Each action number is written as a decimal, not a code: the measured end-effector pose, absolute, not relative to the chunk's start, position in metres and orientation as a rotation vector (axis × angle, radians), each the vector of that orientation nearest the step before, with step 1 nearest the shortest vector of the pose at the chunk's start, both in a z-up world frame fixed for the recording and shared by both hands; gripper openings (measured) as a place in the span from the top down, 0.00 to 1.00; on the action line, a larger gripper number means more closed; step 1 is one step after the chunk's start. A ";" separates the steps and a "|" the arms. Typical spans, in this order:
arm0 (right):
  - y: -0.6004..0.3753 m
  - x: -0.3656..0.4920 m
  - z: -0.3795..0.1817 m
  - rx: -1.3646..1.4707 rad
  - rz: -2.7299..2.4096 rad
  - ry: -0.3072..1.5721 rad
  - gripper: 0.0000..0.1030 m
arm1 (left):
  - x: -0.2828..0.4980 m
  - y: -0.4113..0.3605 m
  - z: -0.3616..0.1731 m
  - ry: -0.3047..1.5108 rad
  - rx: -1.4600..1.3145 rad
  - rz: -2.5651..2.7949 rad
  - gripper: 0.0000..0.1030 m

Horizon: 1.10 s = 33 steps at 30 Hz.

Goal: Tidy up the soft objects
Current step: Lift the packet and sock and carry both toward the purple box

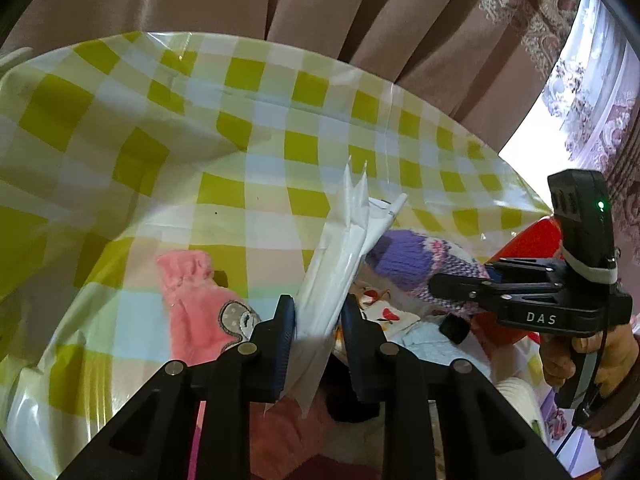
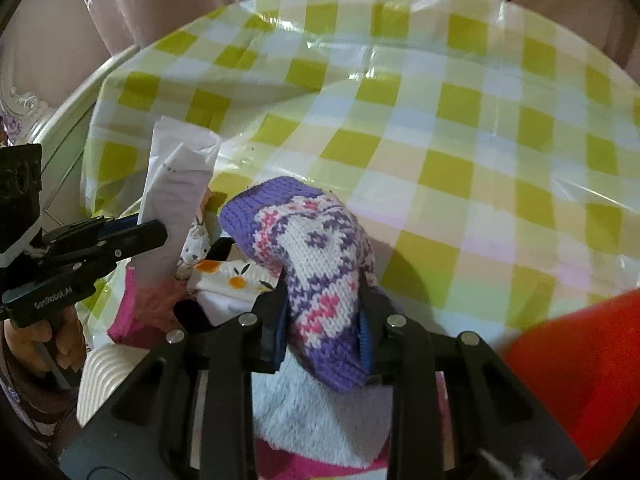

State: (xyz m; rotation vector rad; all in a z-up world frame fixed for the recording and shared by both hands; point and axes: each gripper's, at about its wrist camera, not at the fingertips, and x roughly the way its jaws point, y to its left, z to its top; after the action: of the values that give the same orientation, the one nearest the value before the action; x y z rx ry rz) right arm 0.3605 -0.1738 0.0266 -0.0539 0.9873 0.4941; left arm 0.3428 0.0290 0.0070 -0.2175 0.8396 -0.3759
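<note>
Two grippers are gripping together: the left gripper pinching a white folded cloth, the right gripper clamping the knitted sock over the near pile; lifting slowly keeps neighbours undisturbed.

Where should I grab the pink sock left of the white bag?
Take the pink sock by its cuff end, coming from above. That end lies flat and clear on the tablecloth, while the near end sits behind the left gripper holding the bag.
</note>
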 end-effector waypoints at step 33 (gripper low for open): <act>-0.262 0.170 0.055 0.033 0.300 0.879 0.70 | 0.177 0.045 0.042 0.703 -0.421 -0.315 0.76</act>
State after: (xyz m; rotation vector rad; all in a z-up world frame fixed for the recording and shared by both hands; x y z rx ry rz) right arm 0.1705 -0.2616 0.0552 0.0333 0.8790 0.2997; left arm 0.1769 0.0451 0.0419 -0.4215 0.7029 -0.3147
